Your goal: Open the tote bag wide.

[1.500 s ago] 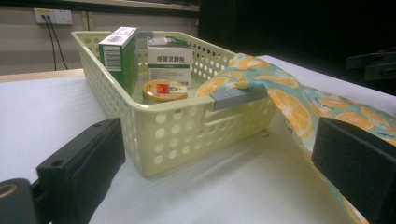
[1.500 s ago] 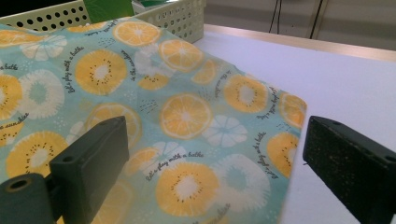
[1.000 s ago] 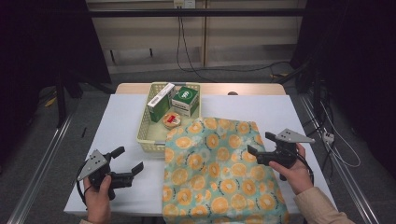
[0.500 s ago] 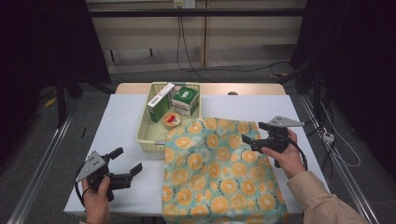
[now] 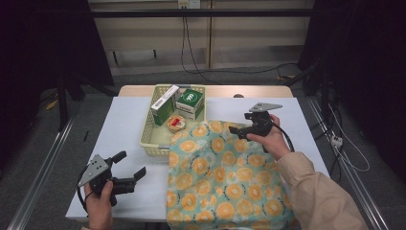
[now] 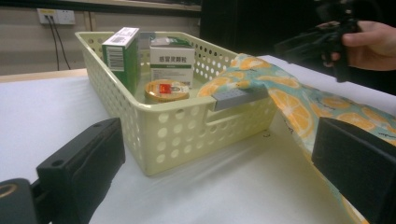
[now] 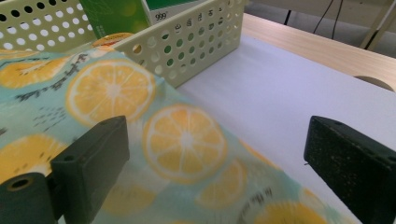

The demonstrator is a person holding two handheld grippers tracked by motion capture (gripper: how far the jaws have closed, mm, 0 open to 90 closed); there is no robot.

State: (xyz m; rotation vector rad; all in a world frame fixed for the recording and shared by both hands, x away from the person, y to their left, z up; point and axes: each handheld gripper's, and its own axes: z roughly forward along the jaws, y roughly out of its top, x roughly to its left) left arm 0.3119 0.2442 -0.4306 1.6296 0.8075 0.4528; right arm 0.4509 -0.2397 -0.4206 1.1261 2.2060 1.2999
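Left tongs (image 5: 128,166): wide open, empty, resting low at the near left of the tabletop (image 5: 119,143), well apart from the cloth (image 5: 225,177). Their view looks at the basket (image 6: 187,126) with the cloth corner draped over its near rim.

Basket holds two boxes (image 5: 178,103) and a small round tin (image 5: 175,124); not the object in hand.

Cloth: orange-slice print, spread flat over the right half of the tabletop, near edge hanging off the front. Judged thin, limp, very light; will fold and sag when lifted, no breakage risk. A flat middle offers nothing to pinch; best hold is a corner or free edge.

Right tongs (image 5: 238,123): wide open, empty, hovering over the far right edge of the cloth (image 7: 140,154), beside the basket. One jaw over cloth, one over bare tabletop.
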